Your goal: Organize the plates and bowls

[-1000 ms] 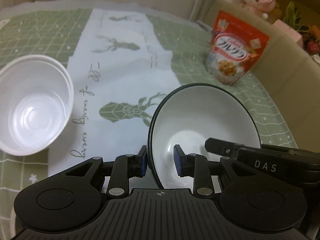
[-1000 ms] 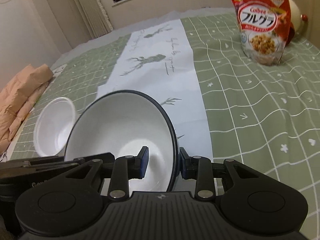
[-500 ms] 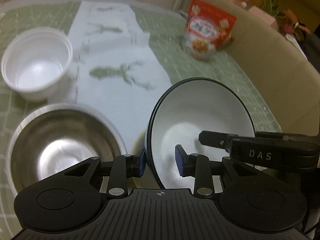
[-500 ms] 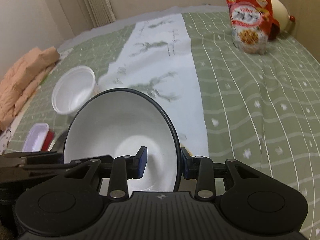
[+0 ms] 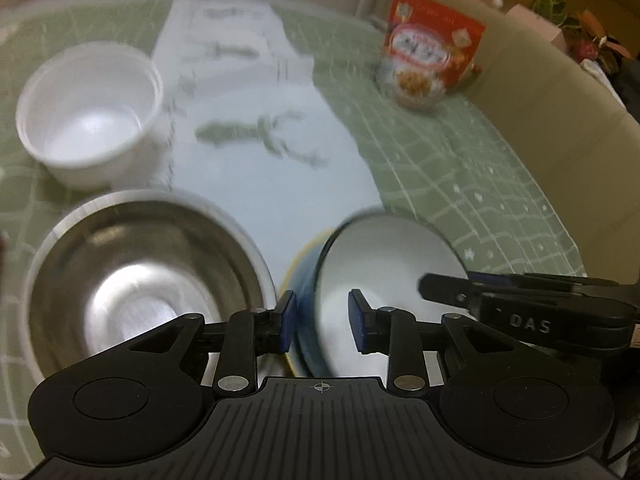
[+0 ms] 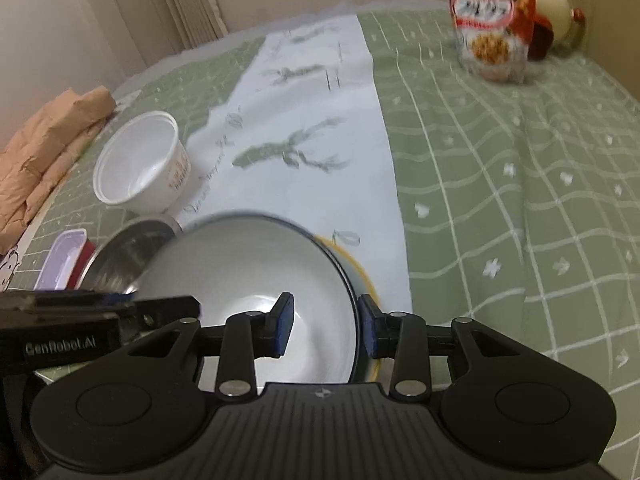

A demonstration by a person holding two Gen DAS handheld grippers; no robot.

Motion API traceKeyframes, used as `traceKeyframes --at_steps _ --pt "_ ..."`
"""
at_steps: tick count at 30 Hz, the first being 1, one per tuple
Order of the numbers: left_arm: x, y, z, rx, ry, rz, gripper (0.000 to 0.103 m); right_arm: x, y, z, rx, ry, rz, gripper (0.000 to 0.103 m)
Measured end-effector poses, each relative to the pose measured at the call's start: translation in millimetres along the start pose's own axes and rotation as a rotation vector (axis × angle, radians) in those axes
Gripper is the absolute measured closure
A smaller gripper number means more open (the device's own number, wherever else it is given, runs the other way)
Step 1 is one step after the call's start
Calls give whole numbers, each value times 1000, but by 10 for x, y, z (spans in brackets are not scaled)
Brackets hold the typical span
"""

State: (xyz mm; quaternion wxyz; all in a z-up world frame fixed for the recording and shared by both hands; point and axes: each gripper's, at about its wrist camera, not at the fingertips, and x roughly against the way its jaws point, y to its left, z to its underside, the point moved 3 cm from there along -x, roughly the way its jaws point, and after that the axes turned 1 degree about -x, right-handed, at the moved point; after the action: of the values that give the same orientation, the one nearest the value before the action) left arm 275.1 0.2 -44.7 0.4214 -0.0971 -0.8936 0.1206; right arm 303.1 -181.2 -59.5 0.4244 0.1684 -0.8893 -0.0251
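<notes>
Left gripper and right gripper each clamped on white bowl rim, left just tightening; steel bowl beside.

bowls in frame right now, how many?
4, more may be hidden. White dark-rimmed bowl between both grippers' jaws; yellow-rimmed bowl under it, mostly hidden; steel bowl beside them; white disposable bowl farther back on the green checked tablecloth.
</notes>
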Motion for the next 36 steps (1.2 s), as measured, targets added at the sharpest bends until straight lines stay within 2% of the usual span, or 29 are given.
traceKeyframes --at_steps 2,5,8,16,18,20,22,26,34,36 --pt "46 -23 -69 -27 -22 -18 72 87 17 -39 23 -38 11 67" --pt "-14 -84 -123 -92 -5 -65 72 175 25 -87 50 -84 34 66" --pt "-127 -92 -140 -106 17 -80 72 197 -23 -74 50 -111 46 66" --pt "-519 -91 -158 -118 96 -74 73 -150 -325 144 -103 17 -28 60" --pt "-597 -103 -168 -131 106 -79 73 -259 -357 214 -137 70 -88 60" --pt "-612 -131 -181 -141 107 -84 71 -342 -360 266 -164 119 -166 55" --pt "-625 -157 -194 -141 111 -75 62 -352 -335 280 -153 109 -162 54" --pt "-690 -227 -213 -157 115 -95 55 -356 -360 217 -158 91 -168 54" --pt "-720 -227 -264 -144 100 -44 55 -414 -408 141 -145 84 -112 54" --pt "-701 -193 -261 -135 104 -21 58 -395 -384 115 -125 81 -80 54"
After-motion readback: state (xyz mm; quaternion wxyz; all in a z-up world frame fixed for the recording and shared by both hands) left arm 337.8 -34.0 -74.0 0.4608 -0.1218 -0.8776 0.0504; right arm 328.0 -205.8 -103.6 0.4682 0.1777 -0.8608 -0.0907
